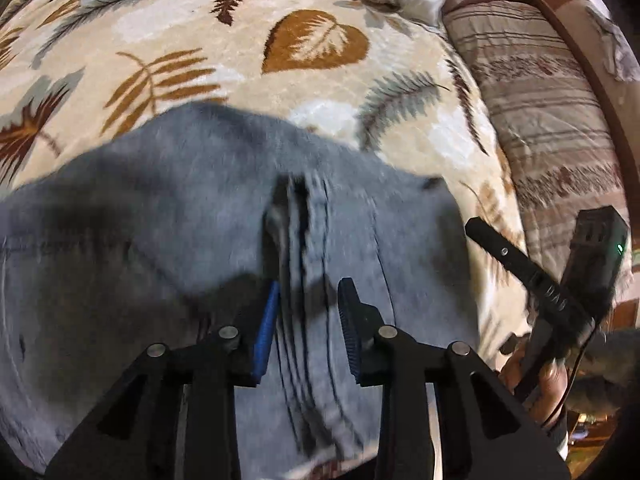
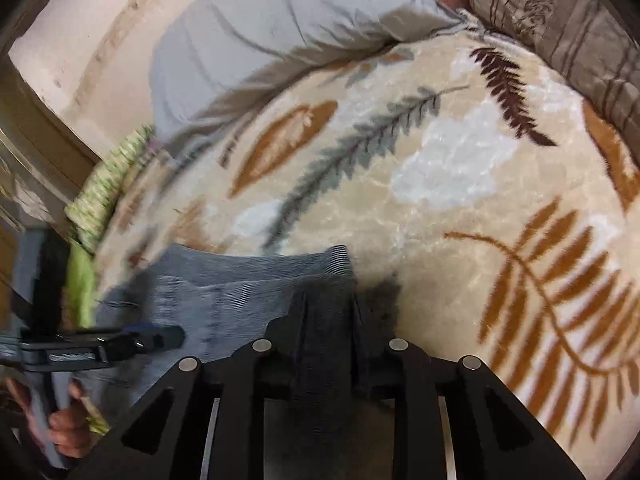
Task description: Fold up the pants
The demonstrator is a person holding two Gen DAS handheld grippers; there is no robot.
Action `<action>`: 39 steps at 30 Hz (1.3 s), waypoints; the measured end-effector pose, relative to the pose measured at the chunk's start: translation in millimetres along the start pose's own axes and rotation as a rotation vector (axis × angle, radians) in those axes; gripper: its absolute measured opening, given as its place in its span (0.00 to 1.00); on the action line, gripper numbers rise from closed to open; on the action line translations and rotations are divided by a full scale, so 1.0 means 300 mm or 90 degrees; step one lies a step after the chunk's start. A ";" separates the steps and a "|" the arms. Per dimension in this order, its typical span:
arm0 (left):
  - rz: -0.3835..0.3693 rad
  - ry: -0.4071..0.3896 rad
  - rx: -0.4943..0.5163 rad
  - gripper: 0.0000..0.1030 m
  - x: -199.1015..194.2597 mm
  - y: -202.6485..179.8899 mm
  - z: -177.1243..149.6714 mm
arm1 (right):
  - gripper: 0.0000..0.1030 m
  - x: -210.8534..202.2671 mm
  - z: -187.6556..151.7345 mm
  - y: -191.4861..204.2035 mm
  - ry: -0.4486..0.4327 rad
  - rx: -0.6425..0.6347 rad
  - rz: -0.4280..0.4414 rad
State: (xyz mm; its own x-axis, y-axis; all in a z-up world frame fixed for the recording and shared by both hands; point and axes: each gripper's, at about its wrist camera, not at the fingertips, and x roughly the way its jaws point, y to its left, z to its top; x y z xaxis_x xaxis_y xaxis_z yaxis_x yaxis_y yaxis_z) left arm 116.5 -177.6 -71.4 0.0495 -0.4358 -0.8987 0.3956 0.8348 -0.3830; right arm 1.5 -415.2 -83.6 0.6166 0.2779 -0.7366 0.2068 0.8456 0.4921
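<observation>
Bed covered by a cream blanket printed with brown, tan and grey leaves. Pale grey pillow at its head, beside a brown striped cushion. Green patterned cloth at the blanket's edge. Cream wall behind, dark wood frame alongside.

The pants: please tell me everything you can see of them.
The pants are grey, of soft-looking cloth, with seams and bunched folds along the middle. They lie spread on the leaf-patterned blanket. The left gripper has its jaws open astride the folds. The right gripper is shut on one corner, by a ribbed edge.
</observation>
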 end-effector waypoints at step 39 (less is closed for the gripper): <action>0.098 -0.013 0.032 0.39 -0.010 -0.114 -0.302 | 0.32 -0.172 -0.324 0.026 0.030 -0.021 0.009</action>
State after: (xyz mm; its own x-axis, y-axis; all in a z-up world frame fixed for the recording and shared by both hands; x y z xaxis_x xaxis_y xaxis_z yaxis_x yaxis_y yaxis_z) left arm 19.7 -174.4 -75.0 0.1320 -0.3118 -0.9409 0.4278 0.8742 -0.2297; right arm -102.6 -378.6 -87.0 0.5829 0.3098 -0.7512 0.1725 0.8562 0.4869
